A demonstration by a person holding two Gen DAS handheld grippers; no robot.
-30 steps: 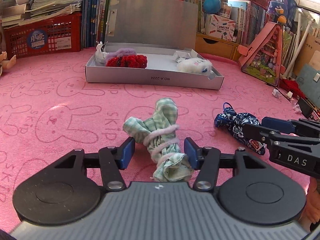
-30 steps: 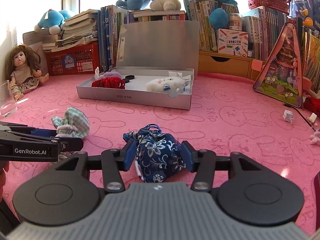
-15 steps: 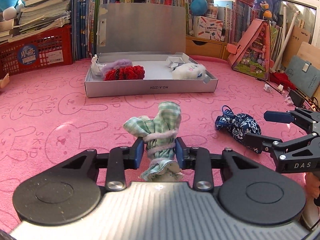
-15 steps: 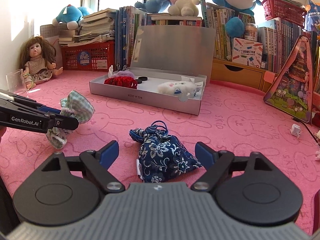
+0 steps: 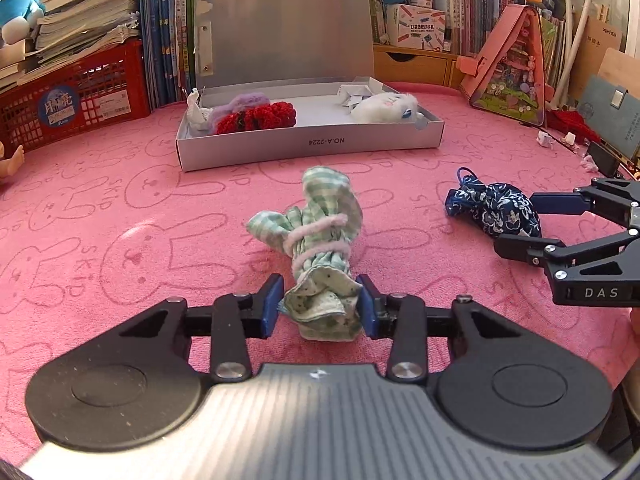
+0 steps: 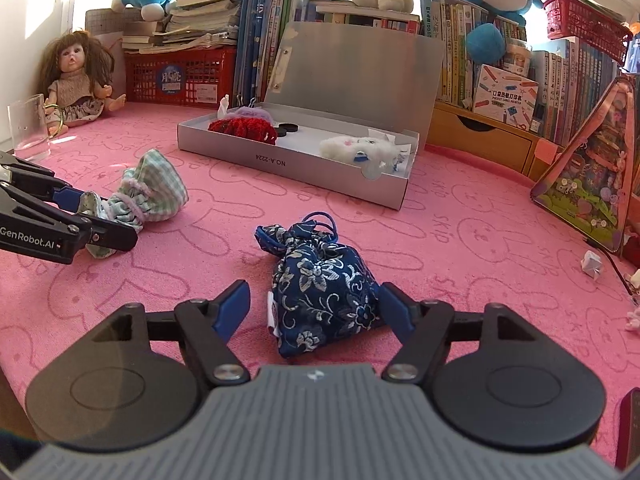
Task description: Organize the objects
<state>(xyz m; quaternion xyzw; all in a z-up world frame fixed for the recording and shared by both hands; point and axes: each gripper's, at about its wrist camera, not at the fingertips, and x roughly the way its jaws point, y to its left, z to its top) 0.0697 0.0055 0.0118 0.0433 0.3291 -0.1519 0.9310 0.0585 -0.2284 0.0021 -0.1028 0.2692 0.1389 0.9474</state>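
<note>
You are pinching the green checked pouch [image 5: 320,248] by its gathered neck in your left gripper [image 5: 320,306], jaws just eased (pads touching cloth), while your right gripper [image 6: 314,310] is closing, half open, around the blue floral pouch [image 6: 320,292], both readied for lifting toward the open grey box [image 5: 312,146] at the pink mat's [image 5: 120,216] far edge.

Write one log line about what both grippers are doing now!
left fingers: just opened slightly, pinching green pouch | right fingers: just closing, open around blue pouch | both pouches on pink mat

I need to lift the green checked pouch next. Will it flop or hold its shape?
Probably floppy: the green pouch is thin gathered cloth, its mouth crumpling between the left tongs. Likely light, as it looks slack. The pink cord should stop it slipping.
</note>
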